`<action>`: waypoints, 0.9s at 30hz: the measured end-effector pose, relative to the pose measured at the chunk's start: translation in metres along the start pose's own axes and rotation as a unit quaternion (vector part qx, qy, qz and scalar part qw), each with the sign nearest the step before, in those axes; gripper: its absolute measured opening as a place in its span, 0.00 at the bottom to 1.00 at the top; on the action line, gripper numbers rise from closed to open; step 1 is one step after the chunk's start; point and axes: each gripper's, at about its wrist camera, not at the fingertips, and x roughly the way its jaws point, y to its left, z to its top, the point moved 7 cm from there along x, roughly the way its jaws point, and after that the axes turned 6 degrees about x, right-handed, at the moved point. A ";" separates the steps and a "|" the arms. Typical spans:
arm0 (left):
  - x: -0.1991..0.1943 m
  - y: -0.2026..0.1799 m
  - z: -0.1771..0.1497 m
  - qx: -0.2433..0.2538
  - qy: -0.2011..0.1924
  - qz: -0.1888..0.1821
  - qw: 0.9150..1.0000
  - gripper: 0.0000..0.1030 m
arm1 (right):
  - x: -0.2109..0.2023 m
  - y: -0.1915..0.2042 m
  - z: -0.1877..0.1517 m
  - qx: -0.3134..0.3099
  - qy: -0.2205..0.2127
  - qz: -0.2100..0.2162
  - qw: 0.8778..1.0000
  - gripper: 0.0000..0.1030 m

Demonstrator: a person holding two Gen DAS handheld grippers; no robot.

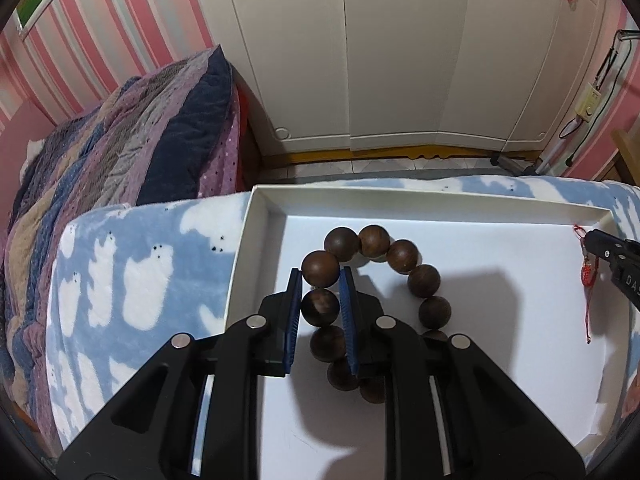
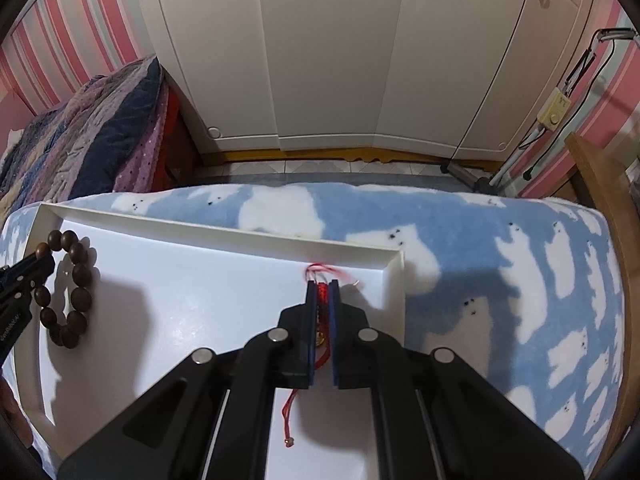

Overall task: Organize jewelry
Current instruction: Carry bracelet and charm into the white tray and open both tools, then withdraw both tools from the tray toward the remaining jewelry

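Note:
A bracelet of large dark wooden beads (image 1: 412,268) hangs over the left part of a shallow white tray (image 1: 264,216). My left gripper (image 1: 321,276) is shut on it, its blue pads pressing one bead. In the right wrist view the same bead bracelet (image 2: 80,280) shows at the tray's (image 2: 224,234) left end. My right gripper (image 2: 322,288) is shut on a red braided cord bracelet (image 2: 321,300) near the tray's far right corner; its loose red ends dangle below the fingers. From the left wrist view, the right gripper (image 1: 592,238) and red cord bracelet (image 1: 587,276) appear at the right edge.
The tray lies on a blue blanket with white bear shapes (image 2: 500,280). A quilted purple and navy cover (image 1: 132,140) is piled on the left. White wardrobe doors (image 1: 380,48) stand behind, and a wooden edge (image 2: 600,200) borders the right.

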 end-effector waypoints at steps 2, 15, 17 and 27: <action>0.005 -0.005 0.000 0.003 0.004 0.002 1.000 0.17 | 0.001 -0.001 -0.001 0.002 0.002 0.004 1.000 0.05; -0.055 -0.020 0.010 0.006 -0.033 -0.020 0.999 0.70 | -0.075 -0.001 0.005 -0.014 -0.059 0.026 0.998 0.63; -0.074 -0.019 0.007 0.004 -0.050 -0.020 0.999 0.86 | -0.091 -0.005 0.003 -0.014 -0.074 0.027 0.997 0.76; -0.145 0.003 -0.050 -0.001 -0.098 -0.005 0.995 0.97 | -0.160 -0.038 -0.041 -0.021 -0.128 -0.007 0.992 0.89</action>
